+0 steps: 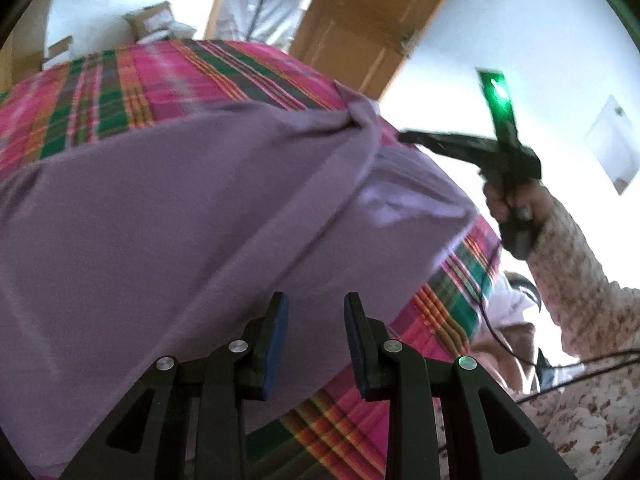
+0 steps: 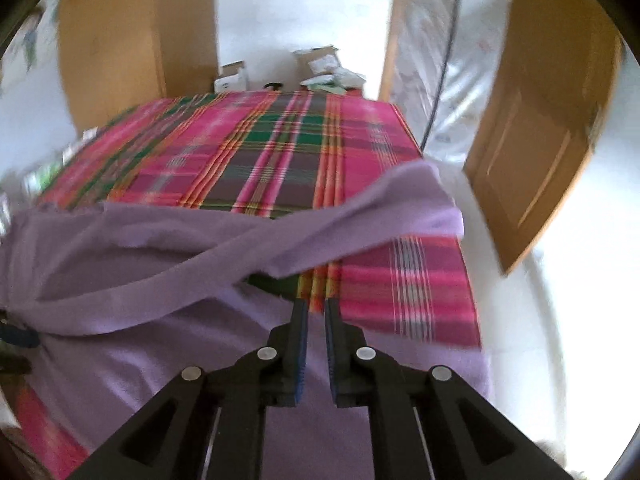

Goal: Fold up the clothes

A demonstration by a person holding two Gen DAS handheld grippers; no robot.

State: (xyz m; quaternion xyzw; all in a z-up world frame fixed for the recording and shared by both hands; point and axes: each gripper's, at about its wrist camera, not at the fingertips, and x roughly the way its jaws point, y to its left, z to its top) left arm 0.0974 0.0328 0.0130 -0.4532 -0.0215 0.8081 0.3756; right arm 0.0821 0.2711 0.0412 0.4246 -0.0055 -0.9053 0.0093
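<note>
Garment (image 1: 180,208), plain purple, lies spread over a pink and green plaid cover (image 1: 120,80) and fills most of the near side of it. At the far left of the left wrist view, boxes (image 1: 152,20) stand behind the cover against a white wall. Low in the middle, the left gripper (image 1: 316,304) hovers just above the purple cloth with its jaws well apart and nothing between its blue pads (image 1: 280,320). To the right, the cloth gathers into a bunched knot near the cover's far edge. The tip of the right gripper (image 1: 404,136) sits at that knot, but blur hides whether they touch. Further right, a hand (image 1: 508,200) in a speckled sleeve (image 1: 580,272) grips its handle. In the right wrist view, a long purple band of the garment runs from lower left up to the right edge of the cover. The right gripper's jaws are nearly closed, a thin gap between them and no cloth in it. On the far right stands an open wooden door (image 2: 540,160).
</note>
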